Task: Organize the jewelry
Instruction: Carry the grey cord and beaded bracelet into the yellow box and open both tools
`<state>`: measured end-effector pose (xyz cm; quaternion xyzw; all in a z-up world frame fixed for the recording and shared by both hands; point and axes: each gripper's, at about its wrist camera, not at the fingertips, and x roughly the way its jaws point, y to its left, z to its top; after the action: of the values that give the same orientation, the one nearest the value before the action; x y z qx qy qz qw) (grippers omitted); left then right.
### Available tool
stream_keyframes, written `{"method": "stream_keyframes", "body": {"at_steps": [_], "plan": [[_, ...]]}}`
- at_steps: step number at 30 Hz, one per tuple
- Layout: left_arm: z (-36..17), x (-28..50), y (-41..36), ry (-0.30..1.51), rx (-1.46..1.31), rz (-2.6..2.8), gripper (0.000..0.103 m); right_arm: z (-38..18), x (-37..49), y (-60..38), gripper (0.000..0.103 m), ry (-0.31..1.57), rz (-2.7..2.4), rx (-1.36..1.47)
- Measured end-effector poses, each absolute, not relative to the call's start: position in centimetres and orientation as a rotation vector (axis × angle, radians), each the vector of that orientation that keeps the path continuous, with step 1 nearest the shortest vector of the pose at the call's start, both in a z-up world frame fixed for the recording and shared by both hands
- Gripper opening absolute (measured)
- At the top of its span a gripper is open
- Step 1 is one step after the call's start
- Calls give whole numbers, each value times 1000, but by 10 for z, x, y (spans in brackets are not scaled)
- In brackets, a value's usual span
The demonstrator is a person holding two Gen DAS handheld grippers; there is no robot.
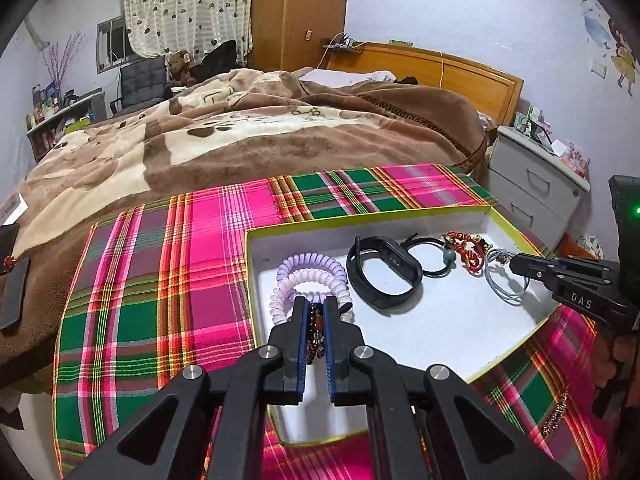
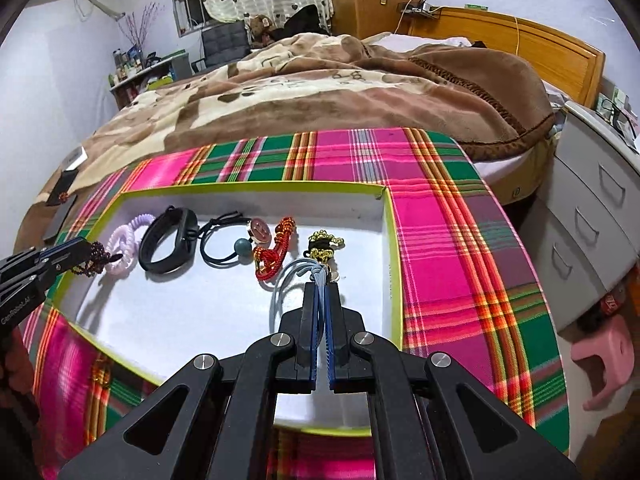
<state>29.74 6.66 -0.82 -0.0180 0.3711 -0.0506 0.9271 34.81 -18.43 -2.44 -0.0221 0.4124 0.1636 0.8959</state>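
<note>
Plaid cloth in pink, green and orange (image 1: pixel 168 280) covers the desk, and on it sits a shallow white cardboard tray with a yellow-green rim (image 2: pixel 394 280). Nearest the cameras, the left gripper (image 1: pixel 316 312) has its fingers clenched on a dark beaded bracelet with amber and green beads (image 1: pixel 316 326), held over the tray's left end, while the right gripper (image 2: pixel 322 292) is clenched on a pale blue elastic cord loop (image 2: pixel 280 286) whose slack lies on the tray floor. Beyond them, along the tray (left to right), lie two coiled lilac spiral hair ties (image 1: pixel 308 276), a black fitness band (image 1: pixel 382 274), a black hair elastic with a teal bead (image 2: pixel 226 246), a red knotted cord bracelet (image 2: pixel 276 250) and a black charm with small gold bells (image 2: pixel 324 246). Farther back stretches a bed under a brown and cream fleece blanket (image 1: pixel 240 136).
</note>
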Motion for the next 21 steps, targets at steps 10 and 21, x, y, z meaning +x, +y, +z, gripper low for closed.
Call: {"method": "stream_keyframes", "body": {"at_steps": [10,21], "plan": [[-12,306,60,773,-10,-112,7,-31,353,-184,8,881,327,-49],[-5,300,61,749,-36,-131,10,-21,345,-185,29,846,338,-42]]}}
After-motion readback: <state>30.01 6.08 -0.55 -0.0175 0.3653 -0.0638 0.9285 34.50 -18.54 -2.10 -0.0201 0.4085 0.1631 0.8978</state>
